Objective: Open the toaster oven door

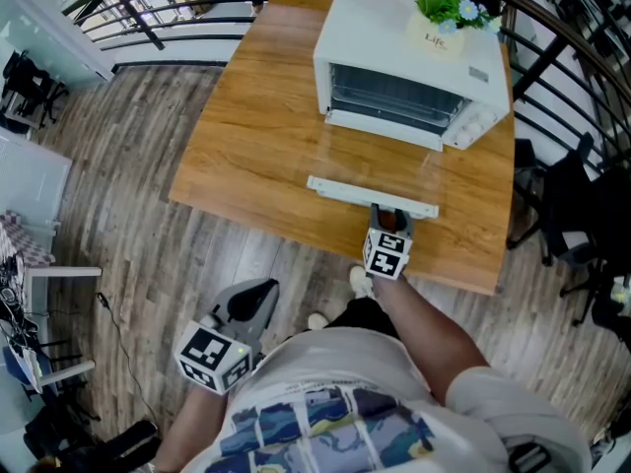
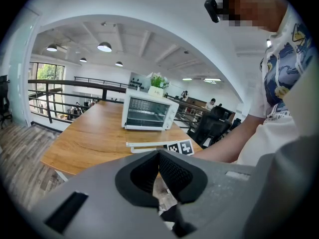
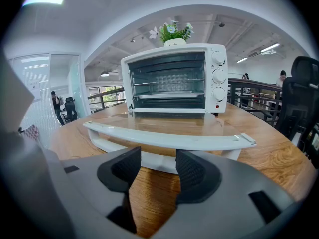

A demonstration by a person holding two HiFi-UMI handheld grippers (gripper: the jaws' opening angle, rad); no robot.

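Observation:
The white toaster oven (image 1: 414, 62) stands at the far side of the wooden table (image 1: 256, 156). Its glass door (image 1: 380, 161) lies folded down flat, the white handle bar (image 1: 370, 197) toward me. My right gripper (image 1: 387, 215) sits at the middle of that bar, open. In the right gripper view the handle (image 3: 169, 139) runs just beyond the right gripper (image 3: 158, 156), with nothing between the pads. My left gripper (image 1: 264, 287) hangs low beside my body, off the table, jaws closed on nothing. The left gripper view shows the left gripper (image 2: 159, 156) and, far off, the oven (image 2: 148, 112).
A potted plant (image 1: 449, 3) stands on top of the oven. Black railings (image 1: 148, 18) curve round the table's far side. A dark office chair (image 1: 567, 215) stands to the right of the table. Wooden floor (image 1: 128, 244) lies to the left.

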